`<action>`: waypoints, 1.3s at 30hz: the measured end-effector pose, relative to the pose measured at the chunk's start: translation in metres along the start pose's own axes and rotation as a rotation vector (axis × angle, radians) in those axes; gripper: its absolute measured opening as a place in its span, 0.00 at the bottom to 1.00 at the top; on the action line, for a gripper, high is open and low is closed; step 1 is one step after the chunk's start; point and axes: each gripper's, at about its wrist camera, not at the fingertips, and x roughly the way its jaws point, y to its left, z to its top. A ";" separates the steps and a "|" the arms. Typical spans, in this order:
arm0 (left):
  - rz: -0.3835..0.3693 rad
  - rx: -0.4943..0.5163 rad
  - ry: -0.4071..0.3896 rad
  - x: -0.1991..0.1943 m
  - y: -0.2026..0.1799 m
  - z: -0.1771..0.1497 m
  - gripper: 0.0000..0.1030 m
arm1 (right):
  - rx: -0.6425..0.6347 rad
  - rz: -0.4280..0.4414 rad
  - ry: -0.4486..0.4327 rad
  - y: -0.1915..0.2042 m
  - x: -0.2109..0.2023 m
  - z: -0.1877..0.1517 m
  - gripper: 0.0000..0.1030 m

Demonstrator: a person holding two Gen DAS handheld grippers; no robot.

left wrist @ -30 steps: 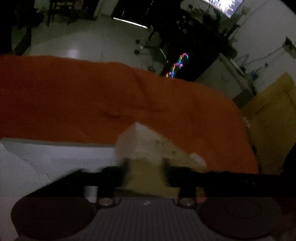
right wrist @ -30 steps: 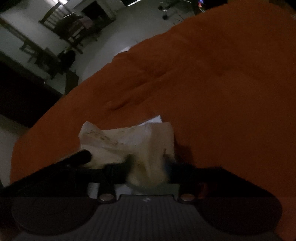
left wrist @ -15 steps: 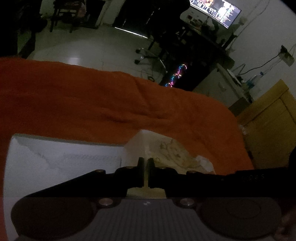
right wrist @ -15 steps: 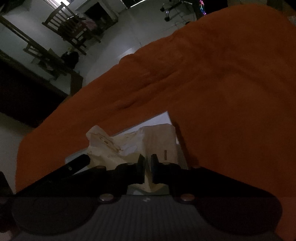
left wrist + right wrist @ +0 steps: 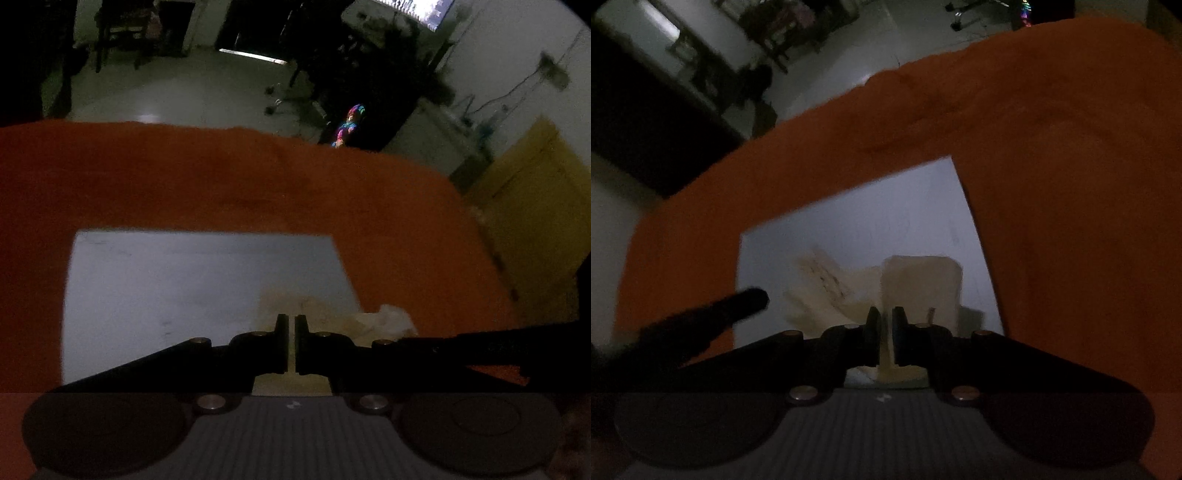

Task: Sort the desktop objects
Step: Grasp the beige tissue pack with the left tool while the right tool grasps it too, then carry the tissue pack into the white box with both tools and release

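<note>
A: Key relation? Where's the thing versus the tools?

B: The crumpled yellowish paper (image 5: pixel 916 284) sits right at both sets of tips. Right gripper (image 5: pixel 884 314) has its jaws pinched together on one edge of it, and the sheet stands up just past the tips. Left gripper (image 5: pixel 291 321) is clamped on another edge of the same paper (image 5: pixel 321 314). So both hands hold one piece.

A: And what's underneath?

B: A white sheet (image 5: pixel 184 288) lying flat on the orange cloth (image 5: pixel 221 184). The paper hangs over that sheet's near right part. Can't tell if it touches the sheet or is lifted clear; the frames are dark and soft.

A: Long axis?

B: My guess is it runs roughly between the two grippers, left to right. In the right view the loose printed part trails off to the left, toward the dark finger (image 5: pixel 738 306) of the other gripper poking in there.

A: Which hand is nearer?

B: Neither, both are already on it. The grippers sit close side by side.

A: Pose?

B: Both point steeply down toward the cloth, jaws nearly upright in frame, no obvious tilt.

A: Next move?

B: Probably carrying it off together; hands need to keep their spacing or it tears.
</note>
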 end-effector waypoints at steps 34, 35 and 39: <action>0.002 0.003 0.014 -0.025 -0.011 -0.016 0.04 | 0.008 0.047 0.028 -0.009 -0.021 -0.014 0.07; 0.004 0.006 0.016 -0.031 -0.014 -0.018 0.04 | 0.001 0.052 0.023 -0.007 -0.027 -0.017 0.07; 0.034 -0.003 0.017 -0.059 -0.024 -0.033 0.04 | -0.029 0.076 0.010 0.001 -0.053 -0.033 0.07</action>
